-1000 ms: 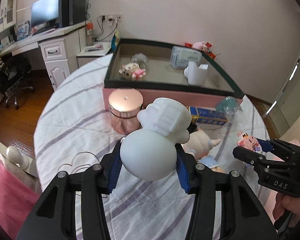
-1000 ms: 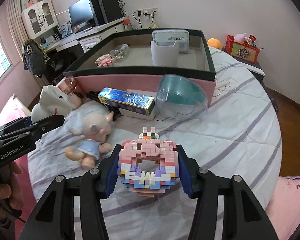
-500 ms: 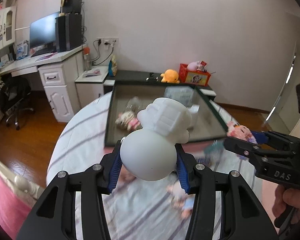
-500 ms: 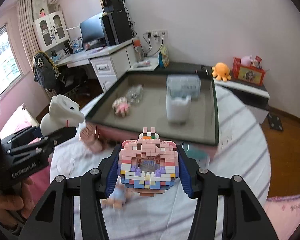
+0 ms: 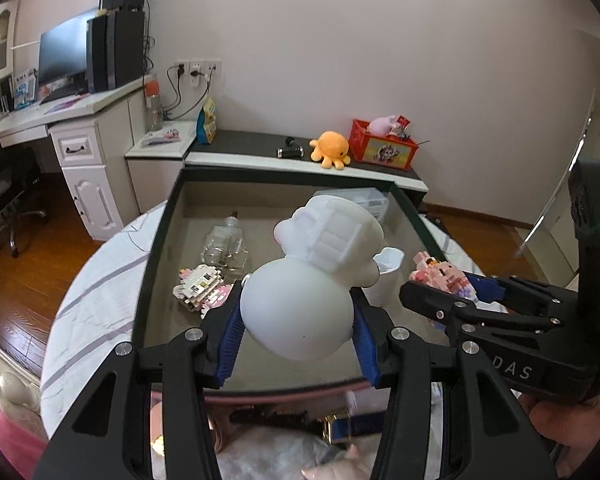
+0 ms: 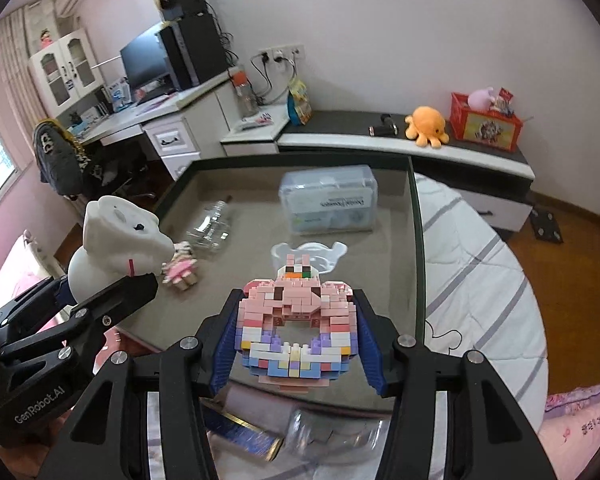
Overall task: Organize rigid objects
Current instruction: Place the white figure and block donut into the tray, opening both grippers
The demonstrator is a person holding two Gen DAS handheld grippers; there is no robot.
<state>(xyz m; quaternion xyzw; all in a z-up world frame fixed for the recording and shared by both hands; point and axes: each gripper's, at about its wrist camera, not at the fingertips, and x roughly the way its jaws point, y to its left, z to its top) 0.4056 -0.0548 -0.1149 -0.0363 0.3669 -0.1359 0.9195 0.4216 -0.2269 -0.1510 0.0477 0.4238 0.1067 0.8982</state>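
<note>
My left gripper [image 5: 298,340] is shut on a white rounded figurine [image 5: 312,280] and holds it above the front part of a dark-rimmed box [image 5: 156,240]. The figurine also shows in the right wrist view [image 6: 116,244]. My right gripper [image 6: 296,344] is shut on a pink brick-built figure [image 6: 298,320], also above the box's [image 6: 418,240] front part, to the right of the left one. In the left wrist view the figure [image 5: 440,276] shows at the right gripper's tips.
Inside the box lie a clear bottle [image 6: 212,228], a small brick figure [image 5: 202,288], a clear lidded container [image 6: 328,204] and a white cup [image 6: 308,256]. The box sits on a striped bed sheet [image 6: 480,280]. A doll and a blue carton lie below its front wall.
Both grippers have risen from the sheet and moved forward over the box, each keeping its object. The view now looks down into the box.
</note>
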